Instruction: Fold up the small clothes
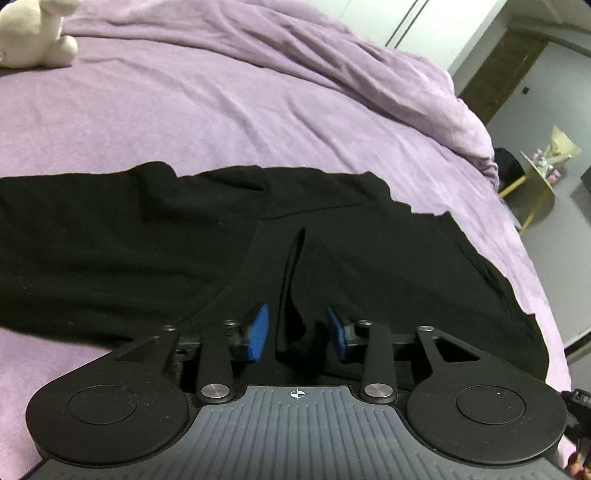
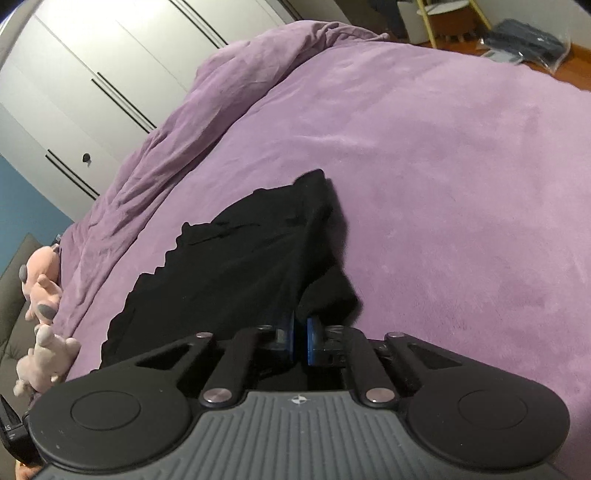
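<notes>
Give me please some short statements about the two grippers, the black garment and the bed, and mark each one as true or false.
1. The right gripper is shut on the black garment. True: cloth runs between its nearly closed blue pads.
2. The left gripper is clamped tight on the garment. False: its blue pads stand apart, with a raised fold of cloth between them.
3. The garment lies on a green blanket. False: the blanket is purple.
4. A white plush toy sits on the bed, far from the garment. True.
5. The garment is already folded into a small neat square. False: it is spread wide across the bed in the left wrist view.
</notes>
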Action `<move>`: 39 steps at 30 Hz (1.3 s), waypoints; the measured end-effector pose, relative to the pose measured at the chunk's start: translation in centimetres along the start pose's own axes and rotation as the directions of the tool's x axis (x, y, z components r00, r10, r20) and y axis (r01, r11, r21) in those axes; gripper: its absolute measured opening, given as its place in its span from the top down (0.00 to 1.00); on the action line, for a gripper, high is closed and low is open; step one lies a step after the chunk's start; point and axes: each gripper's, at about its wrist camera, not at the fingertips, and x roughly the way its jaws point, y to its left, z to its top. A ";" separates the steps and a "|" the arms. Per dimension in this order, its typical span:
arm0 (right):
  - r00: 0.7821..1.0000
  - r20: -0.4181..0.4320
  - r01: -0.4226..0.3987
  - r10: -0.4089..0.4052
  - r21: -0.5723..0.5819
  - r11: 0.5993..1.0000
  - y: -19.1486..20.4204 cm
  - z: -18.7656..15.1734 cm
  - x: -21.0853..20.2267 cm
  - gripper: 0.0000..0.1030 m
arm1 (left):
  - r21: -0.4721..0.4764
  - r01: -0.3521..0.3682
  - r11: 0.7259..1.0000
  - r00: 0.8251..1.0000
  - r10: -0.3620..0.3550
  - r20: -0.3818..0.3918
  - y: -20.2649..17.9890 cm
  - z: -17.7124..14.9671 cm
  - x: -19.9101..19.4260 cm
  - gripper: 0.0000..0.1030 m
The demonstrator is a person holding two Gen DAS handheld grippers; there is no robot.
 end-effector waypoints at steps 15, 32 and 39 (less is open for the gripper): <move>0.993 0.041 0.118 -0.112 -0.211 0.970 2.1 -0.6 -0.1 0.91 | 0.027 0.020 0.999 0.999 -0.019 -0.035 -0.8 -0.4 -0.1 0.53; 0.993 0.084 0.102 -0.078 -0.325 0.940 6.3 -1.9 0.4 0.82 | 0.191 -0.206 0.960 0.978 0.199 0.059 -2.0 0.7 -0.7 0.93; 0.987 0.070 0.162 -0.146 -0.390 0.907 7.0 -2.7 1.7 0.82 | 0.249 -0.247 0.936 0.969 0.239 0.064 -1.7 -0.2 0.0 0.92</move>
